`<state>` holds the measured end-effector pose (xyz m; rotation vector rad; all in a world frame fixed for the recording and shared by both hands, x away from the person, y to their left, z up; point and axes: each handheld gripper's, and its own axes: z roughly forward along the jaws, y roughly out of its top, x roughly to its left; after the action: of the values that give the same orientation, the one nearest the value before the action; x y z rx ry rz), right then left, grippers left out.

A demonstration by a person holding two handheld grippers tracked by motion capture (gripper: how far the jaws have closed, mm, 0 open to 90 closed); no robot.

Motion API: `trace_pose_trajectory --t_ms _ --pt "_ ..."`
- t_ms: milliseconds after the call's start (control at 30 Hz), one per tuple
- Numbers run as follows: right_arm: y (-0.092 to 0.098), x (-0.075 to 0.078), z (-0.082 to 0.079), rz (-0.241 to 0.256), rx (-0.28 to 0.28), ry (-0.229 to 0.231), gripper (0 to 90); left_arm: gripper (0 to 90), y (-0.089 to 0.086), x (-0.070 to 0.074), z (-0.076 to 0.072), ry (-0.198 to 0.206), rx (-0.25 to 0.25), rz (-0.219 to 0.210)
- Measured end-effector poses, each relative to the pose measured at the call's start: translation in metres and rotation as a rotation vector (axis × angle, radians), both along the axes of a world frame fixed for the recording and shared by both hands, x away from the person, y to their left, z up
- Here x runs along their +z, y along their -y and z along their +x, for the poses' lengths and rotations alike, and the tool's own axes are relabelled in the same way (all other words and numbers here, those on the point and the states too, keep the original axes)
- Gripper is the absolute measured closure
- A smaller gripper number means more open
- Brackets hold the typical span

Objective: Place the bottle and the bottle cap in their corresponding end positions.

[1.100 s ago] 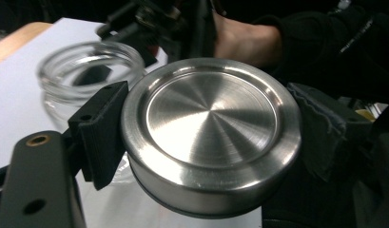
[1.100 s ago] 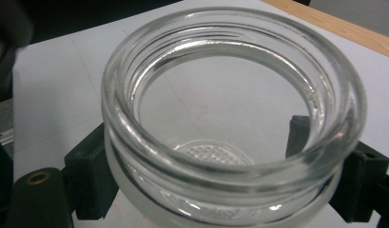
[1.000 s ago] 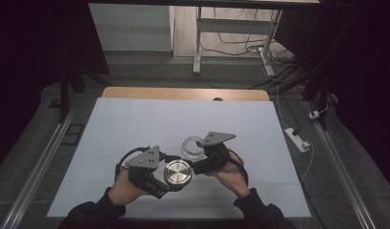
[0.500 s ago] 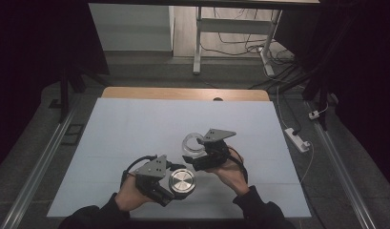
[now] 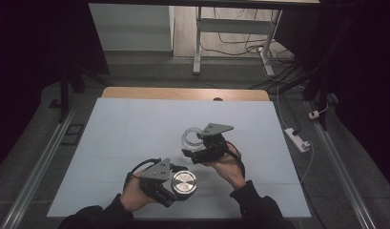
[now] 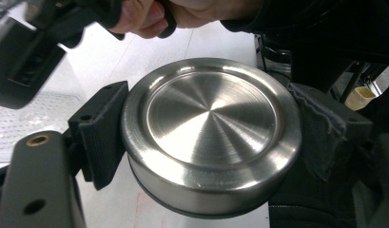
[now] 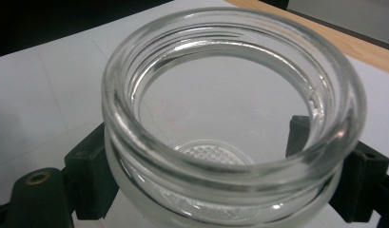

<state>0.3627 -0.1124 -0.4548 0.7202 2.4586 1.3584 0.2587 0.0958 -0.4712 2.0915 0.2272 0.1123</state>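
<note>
Gripping a steel lid (image 6: 209, 135), the left gripper (image 5: 176, 183) is held near the glass jar (image 7: 230, 118) — itself clamped by the right gripper (image 5: 195, 150) over the counter (image 5: 135, 129).

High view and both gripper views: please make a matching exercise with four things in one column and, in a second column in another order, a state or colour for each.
Things:
1. round brushed-steel lid
2. clear glass jar
3. pale table top
4. light wooden strip

States or colours:
A. open, with nothing inside
B. lies along the far edge of the table
C. clamped in the left tool
D. whitish and flat, under both hands

Pairs: 1-C, 2-A, 3-D, 4-B
</note>
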Motion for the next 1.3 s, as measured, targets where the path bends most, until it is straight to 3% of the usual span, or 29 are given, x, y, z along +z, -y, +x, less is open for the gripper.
trace_pose_trajectory --t_ms 600,967,1300 --pt "-0.011 -0.007 0.028 -0.005 -0.038 0.001 14.4 20.0 0.004 -0.027 0.024 -0.033 0.020 0.024" --pt "-0.015 -0.012 0.049 -0.013 -0.080 0.009 14.4 20.0 0.008 -0.040 0.039 -0.044 0.024 0.003" --pt "-0.029 -0.020 0.067 -0.031 -0.085 0.009 14.4 20.0 0.016 -0.053 0.046 -0.034 0.037 0.046"
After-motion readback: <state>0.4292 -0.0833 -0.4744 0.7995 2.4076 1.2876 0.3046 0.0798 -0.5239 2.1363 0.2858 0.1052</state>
